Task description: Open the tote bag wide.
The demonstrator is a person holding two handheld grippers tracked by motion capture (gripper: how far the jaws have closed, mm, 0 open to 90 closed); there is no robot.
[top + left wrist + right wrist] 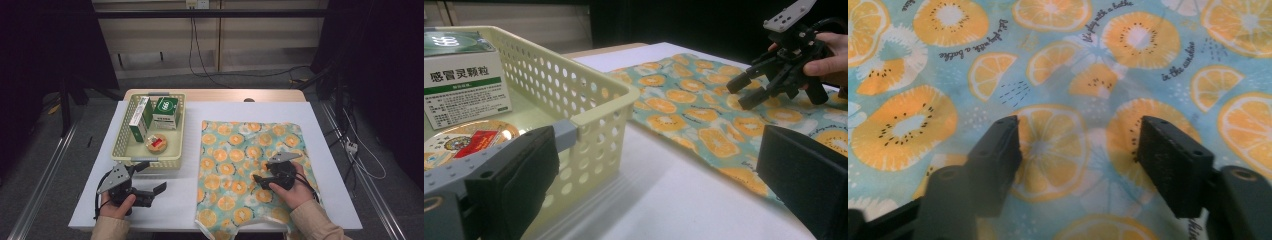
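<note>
A cloth [240, 165] printed with orange slices on pale blue lies flat on the right half of the white table cover [165, 205]. My right gripper [257, 180] points down onto the cloth's middle. In the right gripper view its jaws [1078, 140] stand apart with their tips at the fabric [1058, 60] and a patch of it between them. My left gripper [152, 176] rests open just in front of the cream basket [120, 145], holding nothing. In the left gripper view its wide-apart jaws [659, 165] frame the basket corner [589, 107], the cloth [684, 100] and the right gripper [741, 92].
The basket holds a green and white medicine box [166, 112], a second upright box [140, 120] and a round tin [156, 142] with a red label. Bare white cover lies between basket and cloth. Cables trail on the floor behind the table.
</note>
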